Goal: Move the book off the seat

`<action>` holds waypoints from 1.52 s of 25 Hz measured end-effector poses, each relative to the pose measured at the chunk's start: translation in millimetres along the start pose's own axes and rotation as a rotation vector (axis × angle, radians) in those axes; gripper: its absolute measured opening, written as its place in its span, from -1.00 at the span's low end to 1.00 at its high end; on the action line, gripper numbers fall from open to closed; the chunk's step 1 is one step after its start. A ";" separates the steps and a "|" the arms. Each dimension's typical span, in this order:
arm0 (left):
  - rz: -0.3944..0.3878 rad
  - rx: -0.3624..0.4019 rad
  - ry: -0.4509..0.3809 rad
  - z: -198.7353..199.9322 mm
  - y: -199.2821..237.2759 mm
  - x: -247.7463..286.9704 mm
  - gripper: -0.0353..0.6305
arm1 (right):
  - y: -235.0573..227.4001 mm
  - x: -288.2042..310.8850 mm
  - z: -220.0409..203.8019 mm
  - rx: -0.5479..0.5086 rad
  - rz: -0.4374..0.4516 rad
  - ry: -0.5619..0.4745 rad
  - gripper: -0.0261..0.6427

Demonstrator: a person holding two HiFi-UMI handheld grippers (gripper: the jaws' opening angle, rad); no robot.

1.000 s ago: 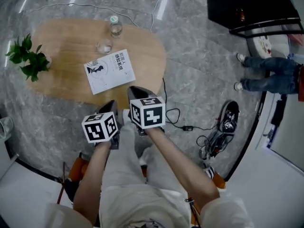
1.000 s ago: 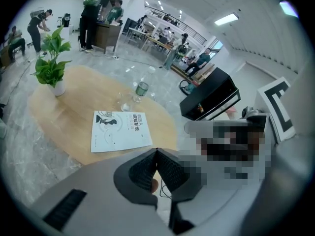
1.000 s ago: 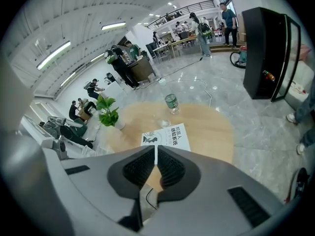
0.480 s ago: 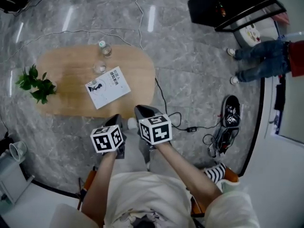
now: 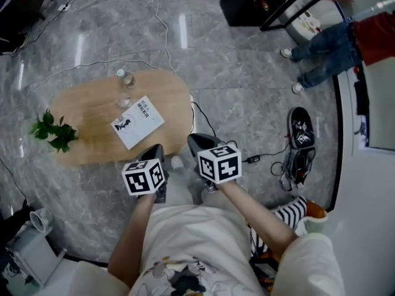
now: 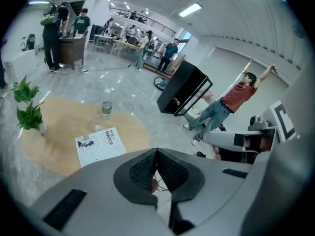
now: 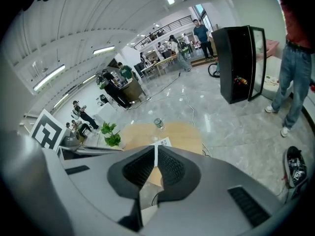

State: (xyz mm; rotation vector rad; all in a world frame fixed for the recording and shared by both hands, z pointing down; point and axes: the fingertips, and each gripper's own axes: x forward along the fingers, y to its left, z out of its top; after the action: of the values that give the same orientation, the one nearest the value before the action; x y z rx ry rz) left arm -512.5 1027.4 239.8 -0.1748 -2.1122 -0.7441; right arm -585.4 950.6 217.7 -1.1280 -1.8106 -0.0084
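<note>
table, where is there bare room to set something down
The table is bare between the plant and the book, and at its right end past the book. It is crowded in the middle, where the bottle, the glass and the book sit close together.

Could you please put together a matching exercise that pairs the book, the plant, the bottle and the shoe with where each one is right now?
Things:
1. book
2. plant
3. bottle
4. shoe

Places:
a. on the floor, right of the table
b. standing upright at the table's far edge
c. at the table's left end
d. lying flat on the table, towards its right end

Pairs: 1-d, 2-c, 3-b, 4-a.
</note>
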 end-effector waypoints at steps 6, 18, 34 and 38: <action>-0.047 0.061 0.035 2.0 -45.4 -7.0 -0.89 | -12.9 -67.3 15.2 0.034 -0.035 -0.117 -0.85; -0.288 0.378 0.099 -22.8 -209.3 -16.4 -0.89 | -80.0 -209.2 -48.6 0.291 -0.219 -0.333 -0.85; -0.597 0.742 0.293 -206.9 -437.8 -42.6 -0.89 | -147.7 -393.4 -242.2 0.567 -0.392 -0.457 -0.85; -0.652 0.855 0.370 -265.7 -468.3 -54.9 -0.89 | -140.8 -417.0 -290.9 0.627 -0.431 -0.454 -0.85</action>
State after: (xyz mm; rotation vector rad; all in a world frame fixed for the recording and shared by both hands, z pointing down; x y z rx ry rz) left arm -471.6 504.2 107.3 1.0642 -1.9316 -0.1347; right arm -431.1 453.0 134.3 -0.2956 -2.2010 0.5615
